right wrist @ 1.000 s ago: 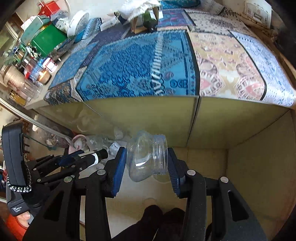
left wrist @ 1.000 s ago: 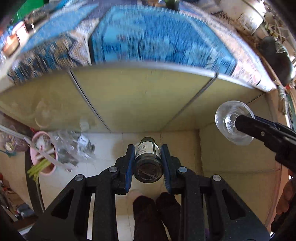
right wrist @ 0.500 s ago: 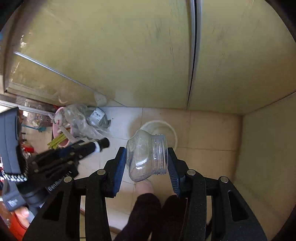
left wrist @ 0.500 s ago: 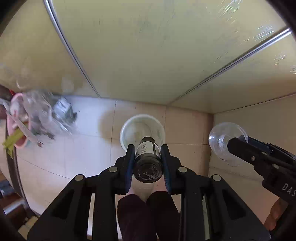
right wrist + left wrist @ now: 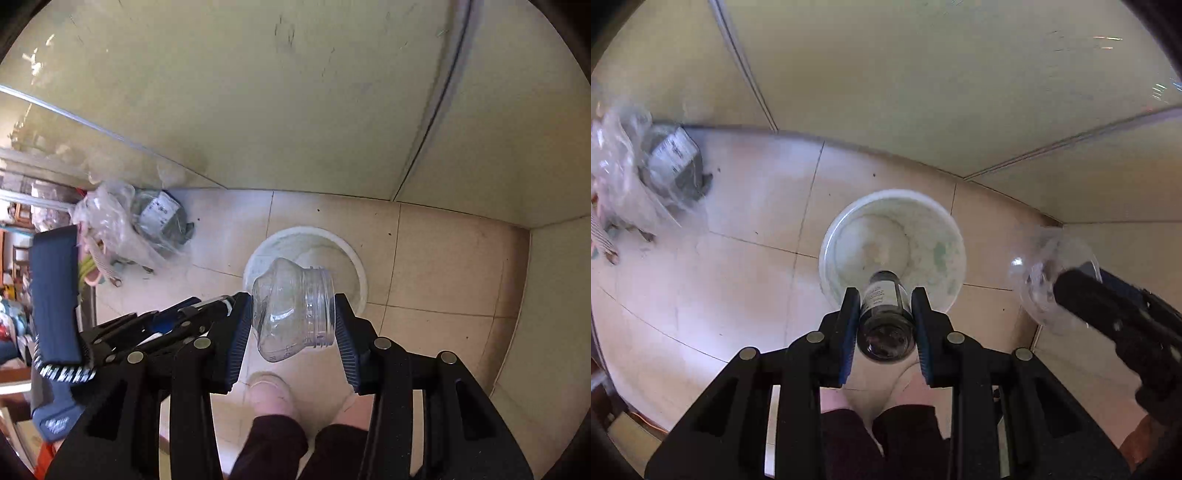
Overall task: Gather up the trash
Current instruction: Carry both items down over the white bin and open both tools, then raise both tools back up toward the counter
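Note:
My left gripper [image 5: 885,317] is shut on a small dark glass bottle [image 5: 884,317] with a white label, held above the near rim of a white bucket [image 5: 945,225] on the floor. My right gripper [image 5: 293,321] is shut on a clear crushed plastic jar [image 5: 291,310] with a threaded neck, held over the same white bucket [image 5: 354,266]. The jar also shows blurred at the right of the left wrist view [image 5: 1045,273]. The left gripper shows at the left of the right wrist view [image 5: 192,314].
A clear plastic bag of rubbish [image 5: 125,221] lies on the tiled floor left of the bucket, also in the left wrist view [image 5: 646,173]. Pale yellow cabinet fronts [image 5: 295,92] rise behind the bucket. The person's feet [image 5: 273,395] stand below the grippers.
Both grippers have tilted down from the patterned tabletop to the floor and moved closer over the white bucket. Both still hold their items.

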